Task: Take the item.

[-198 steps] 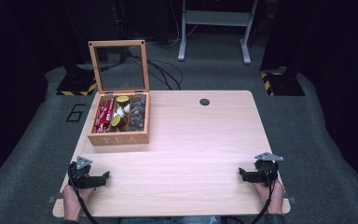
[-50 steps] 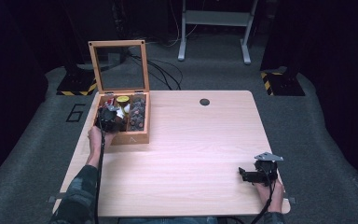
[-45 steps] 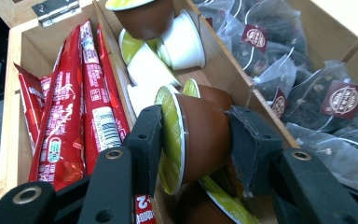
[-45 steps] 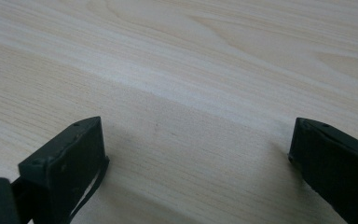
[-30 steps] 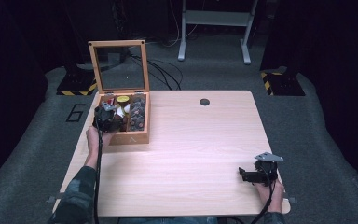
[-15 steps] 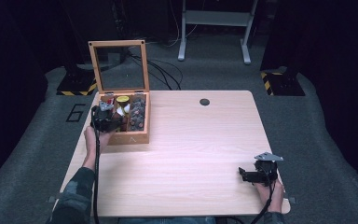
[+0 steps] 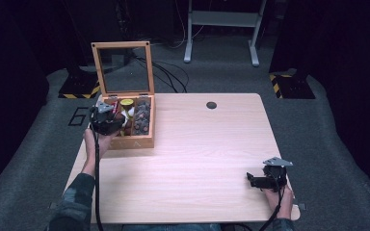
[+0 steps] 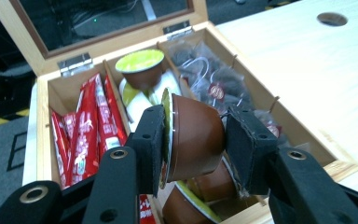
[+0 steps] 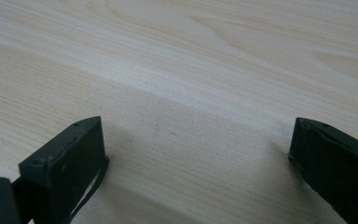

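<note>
A wooden box (image 7: 139, 142) with its glass lid up stands at the table's far left. My left gripper (image 8: 193, 137) is shut on a brown coffee capsule (image 8: 193, 137) with a green foil lid, held on its side just above the box's middle compartment. In the high view the left gripper (image 7: 107, 119) hangs over the box's left half. More capsules (image 8: 142, 70) lie in the middle compartment, red sachets (image 8: 86, 135) on one side and dark tea bags (image 8: 214, 84) on the other. My right gripper (image 7: 257, 181) rests open near the table's front right, nothing between its jaws (image 9: 193, 163).
The table (image 7: 202, 149) has a round cable hole (image 7: 211, 105) near its far edge. The raised lid (image 7: 123, 67) stands behind the box. A white stand (image 7: 221, 29) and cables lie on the dark floor beyond.
My left gripper went from the table's front left up to the box, shut on a capsule and has lifted it slightly toward the box's left. The right gripper has stayed put.
</note>
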Motion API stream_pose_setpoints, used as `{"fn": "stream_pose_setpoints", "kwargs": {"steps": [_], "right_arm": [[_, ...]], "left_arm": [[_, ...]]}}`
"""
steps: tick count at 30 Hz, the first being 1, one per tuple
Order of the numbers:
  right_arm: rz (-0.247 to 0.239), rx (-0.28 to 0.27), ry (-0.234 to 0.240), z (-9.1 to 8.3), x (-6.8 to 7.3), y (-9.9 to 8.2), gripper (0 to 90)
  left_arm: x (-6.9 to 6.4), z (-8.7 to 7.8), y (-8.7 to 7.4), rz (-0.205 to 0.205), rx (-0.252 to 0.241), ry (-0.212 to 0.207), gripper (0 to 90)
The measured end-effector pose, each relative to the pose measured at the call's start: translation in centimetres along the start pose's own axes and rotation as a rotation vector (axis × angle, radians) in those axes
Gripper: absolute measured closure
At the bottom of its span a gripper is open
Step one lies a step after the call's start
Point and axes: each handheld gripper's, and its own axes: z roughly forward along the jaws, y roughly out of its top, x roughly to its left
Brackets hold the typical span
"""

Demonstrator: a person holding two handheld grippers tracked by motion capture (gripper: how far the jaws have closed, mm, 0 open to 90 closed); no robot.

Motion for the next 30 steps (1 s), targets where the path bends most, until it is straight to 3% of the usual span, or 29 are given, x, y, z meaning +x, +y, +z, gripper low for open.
{"fn": "stream_pose_setpoints", "kwargs": {"steps": [13, 15, 30], "right_arm": [[-0.009, -0.003, 0.004, 0.0, 0.0, 0.0, 3.7], [-0.01, -0.003, 0.004, 0.0, 0.0, 0.0, 3.8], [-0.01, -0.006, 0.008, 0.0, 0.0, 0.0, 3.9]], "left_arm": [[-1.8, -1.3, 1.7, 0.038, -0.047, -0.051, 58.2], [-2.3, -1.4, 2.0, 0.049, -0.055, -0.064, 62.7], [-5.1, -1.4, 3.1, 0.105, -0.085, -0.109, 63.4]]}}
